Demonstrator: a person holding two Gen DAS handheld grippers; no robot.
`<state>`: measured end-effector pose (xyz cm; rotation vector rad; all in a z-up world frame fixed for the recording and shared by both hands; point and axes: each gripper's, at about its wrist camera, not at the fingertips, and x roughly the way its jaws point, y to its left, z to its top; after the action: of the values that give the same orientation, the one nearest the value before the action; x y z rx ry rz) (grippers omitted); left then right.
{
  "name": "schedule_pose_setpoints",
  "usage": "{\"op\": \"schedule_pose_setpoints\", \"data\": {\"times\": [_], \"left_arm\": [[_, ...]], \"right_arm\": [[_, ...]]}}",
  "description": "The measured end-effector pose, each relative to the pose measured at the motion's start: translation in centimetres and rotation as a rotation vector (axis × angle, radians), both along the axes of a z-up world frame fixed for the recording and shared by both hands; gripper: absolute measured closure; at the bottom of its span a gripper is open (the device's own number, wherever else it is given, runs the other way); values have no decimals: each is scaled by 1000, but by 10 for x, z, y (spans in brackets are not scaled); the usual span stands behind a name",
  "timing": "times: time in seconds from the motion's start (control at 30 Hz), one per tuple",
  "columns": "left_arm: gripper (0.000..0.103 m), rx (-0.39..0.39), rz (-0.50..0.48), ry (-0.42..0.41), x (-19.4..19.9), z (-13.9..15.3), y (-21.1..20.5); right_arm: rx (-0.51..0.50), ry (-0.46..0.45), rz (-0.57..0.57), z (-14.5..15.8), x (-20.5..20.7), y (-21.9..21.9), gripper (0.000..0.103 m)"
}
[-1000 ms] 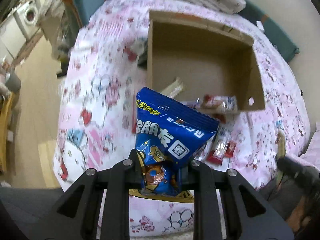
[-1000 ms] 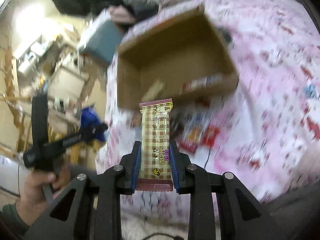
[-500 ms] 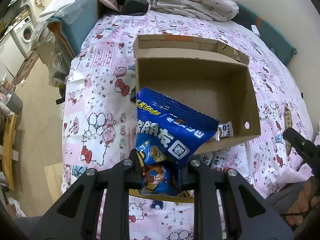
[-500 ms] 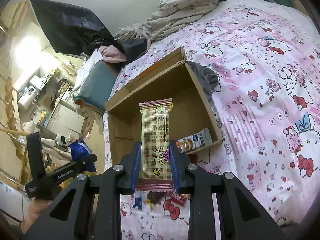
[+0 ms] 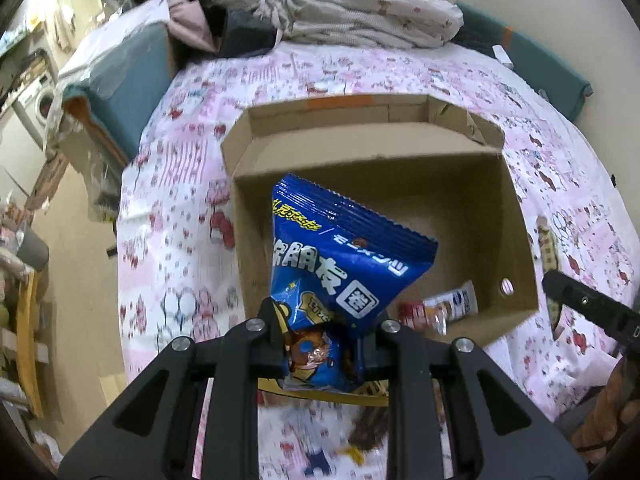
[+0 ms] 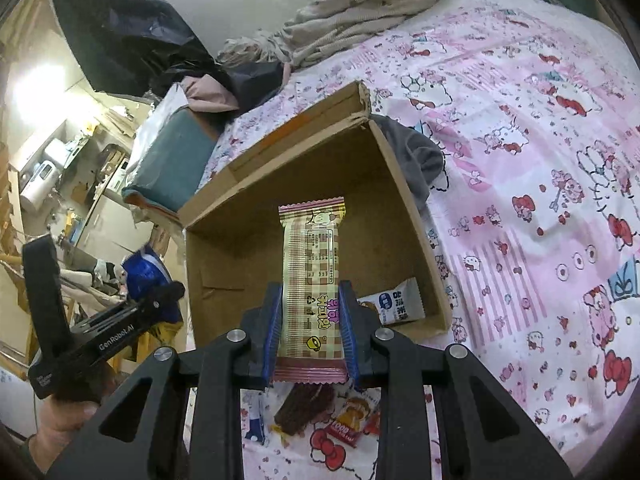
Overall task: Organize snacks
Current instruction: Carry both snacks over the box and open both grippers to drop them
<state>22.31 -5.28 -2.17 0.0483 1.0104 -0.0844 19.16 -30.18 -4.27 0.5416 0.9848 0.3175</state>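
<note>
Nearest in the left wrist view: left gripper (image 5: pixel 320 344) pinching the lower end of a blue snack bag (image 5: pixel 340 276), long axis leaning up and away toward the cardboard box (image 5: pixel 516 216). Nearest in the right wrist view: right gripper (image 6: pixel 307 332) clamped on the lower half of a plaid wafer bar (image 6: pixel 312 280), long axis straight ahead, in line with the fingers, upper end framed against the box's floor.

Just short of the box's near wall: 3 or so loose packets (image 6: pixel 332 412) on the pink bedspread (image 6: pixel 520 200), beneath the right gripper.

Inside the box, against its near wall: 1 white packet (image 6: pixel 396 304), with a red one (image 5: pixel 416 312) beside it.

Box dead ahead and below both grippers; neither clearly nearer. Judged next: carry both snacks forward over the near wall and release.
</note>
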Motion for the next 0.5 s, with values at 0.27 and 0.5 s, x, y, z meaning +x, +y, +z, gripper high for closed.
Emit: {"op": "schedule_pose_setpoints", "data": {"times": [0.27, 0.5], "left_arm": [[84, -9, -40, -52, 12, -22, -2], [84, -75, 0, 20, 22, -35, 5]], "right_arm": [[-75, 34, -3, -25, 18, 3, 75], [-80, 44, 0, -32, 18, 7, 75]]}}
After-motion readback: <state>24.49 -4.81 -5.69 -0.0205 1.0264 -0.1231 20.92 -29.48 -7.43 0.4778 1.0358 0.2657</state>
